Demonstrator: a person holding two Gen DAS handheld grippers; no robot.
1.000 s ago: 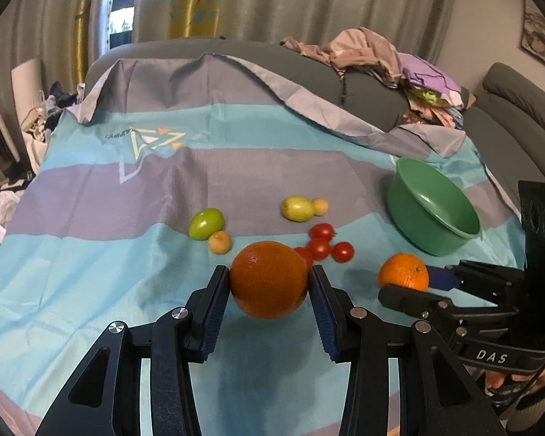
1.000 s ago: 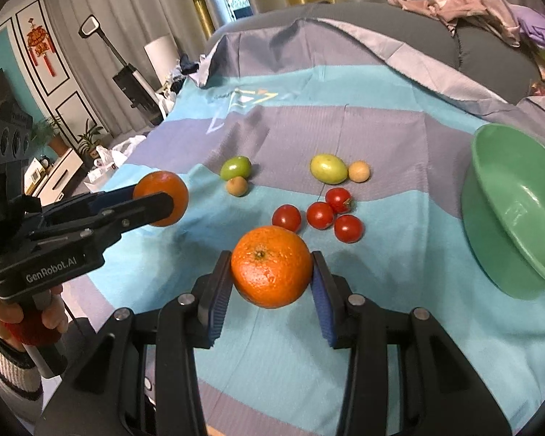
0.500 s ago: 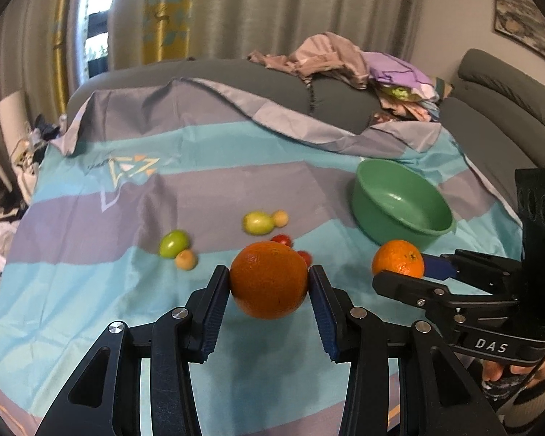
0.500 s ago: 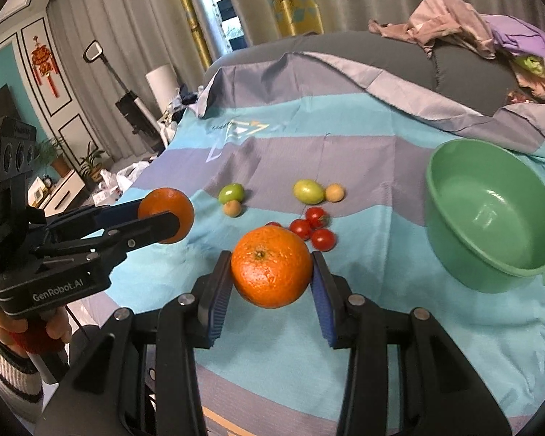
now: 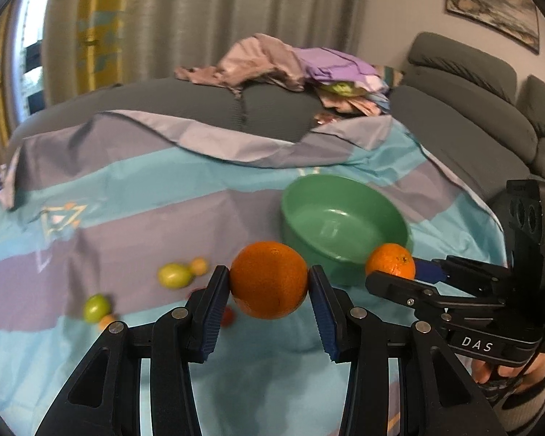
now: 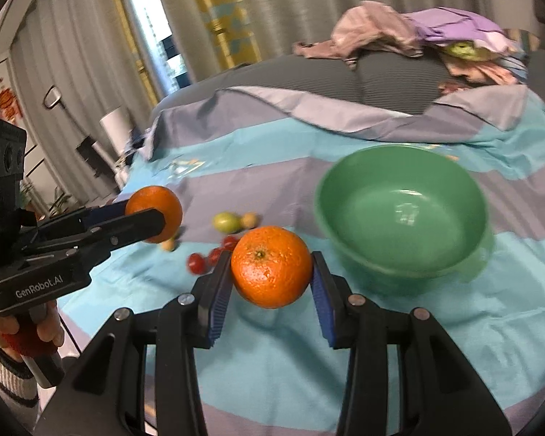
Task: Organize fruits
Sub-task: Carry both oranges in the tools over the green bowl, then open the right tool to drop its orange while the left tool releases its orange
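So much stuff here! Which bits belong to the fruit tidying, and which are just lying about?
Part of the job:
- left gripper clamping an orange
- right gripper clamping another orange
- green bowl
- green fruits
- cherry tomatoes

Just lying about:
- pile of clothes
- grey sofa
- curtains

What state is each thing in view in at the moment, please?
Left hand-held gripper: shut on left orange, off the cloth.
Right hand-held gripper: shut on right orange, off the cloth.
Green bowl: upright, nothing inside.
Cherry tomatoes: loose on striped cloth.
Green fruits: loose on cloth.
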